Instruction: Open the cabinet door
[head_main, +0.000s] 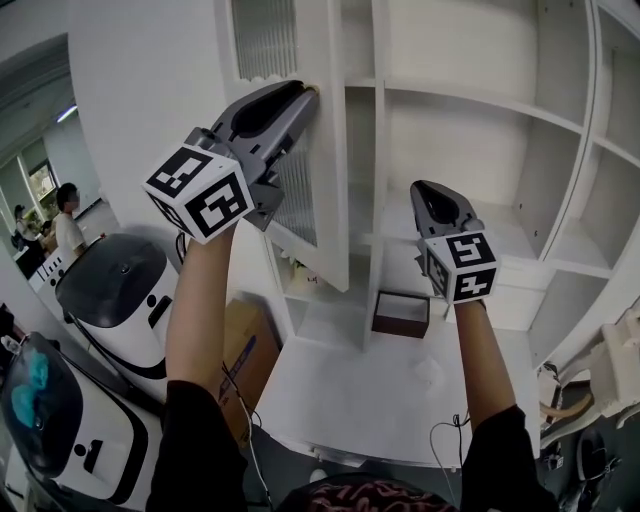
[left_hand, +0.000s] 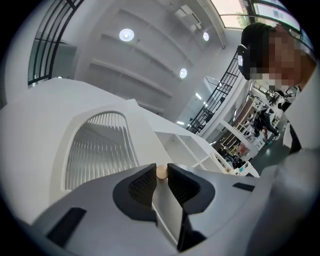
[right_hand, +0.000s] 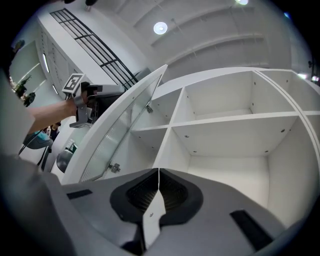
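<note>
The white cabinet door (head_main: 318, 160) with its ribbed glass panel (left_hand: 100, 145) stands swung partway out from the shelving. My left gripper (head_main: 303, 93) is raised to the door's free edge and is shut on its small round wooden knob (left_hand: 161, 172), which sits pinched between the two black pads (left_hand: 142, 186). My right gripper (head_main: 428, 192) hovers lower and to the right, in front of the open shelves, shut with nothing between its pads. In the right gripper view the door (right_hand: 125, 125) leans at the left, with the left gripper (right_hand: 87, 100) on its outer side.
Open white shelf compartments (right_hand: 225, 135) fill the cabinet behind the door. A small brown box (head_main: 401, 313) lies on the white counter (head_main: 350, 400) below. White rounded machines (head_main: 115, 285) and a cardboard box (head_main: 245, 355) stand at the left, with a person (head_main: 68, 225) farther off.
</note>
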